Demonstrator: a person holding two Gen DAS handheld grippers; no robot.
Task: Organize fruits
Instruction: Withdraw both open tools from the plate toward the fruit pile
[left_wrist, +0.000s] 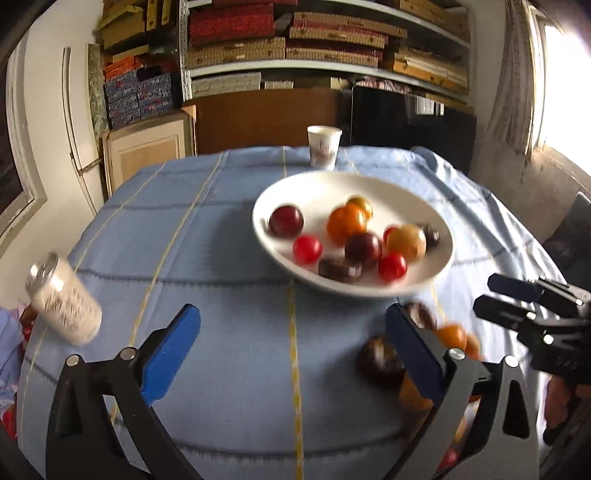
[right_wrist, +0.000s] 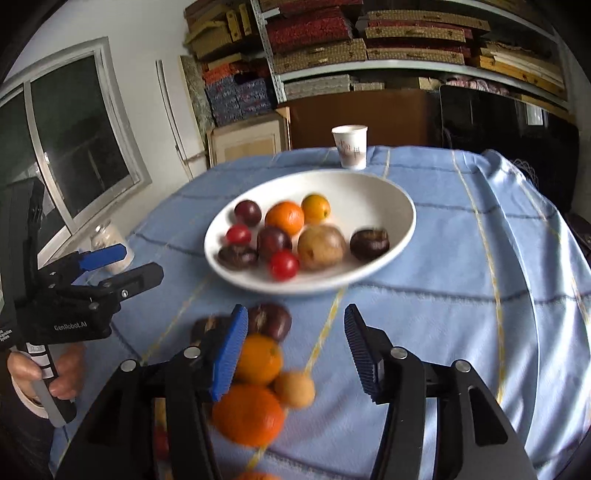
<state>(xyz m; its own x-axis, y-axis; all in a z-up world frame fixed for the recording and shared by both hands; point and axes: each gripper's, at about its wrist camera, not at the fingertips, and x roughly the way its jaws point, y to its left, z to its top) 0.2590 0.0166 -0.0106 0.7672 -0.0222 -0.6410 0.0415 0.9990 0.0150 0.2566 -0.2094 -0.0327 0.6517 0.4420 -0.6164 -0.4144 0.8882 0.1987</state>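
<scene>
A white bowl (left_wrist: 280, 192) (right_wrist: 399, 206) on the blue tablecloth holds several fruits: oranges, red tomatoes, dark plums and chestnuts. More fruits lie loose on the cloth in front of it: a big orange (right_wrist: 248, 415), a smaller orange (right_wrist: 258, 359), a tan fruit (right_wrist: 294, 389) and a dark plum (right_wrist: 269, 320) (left_wrist: 380, 361). My left gripper (left_wrist: 291, 345) is open and empty, left of the loose fruits. My right gripper (right_wrist: 295, 347) is open and empty, above them; it also shows in the left wrist view (left_wrist: 495, 295).
A white paper cup (left_wrist: 324, 147) (right_wrist: 350, 146) stands behind the bowl. A white can (left_wrist: 63, 299) stands at the table's left edge. Shelves of boxes and a cardboard box stand behind the table. A window is at the left.
</scene>
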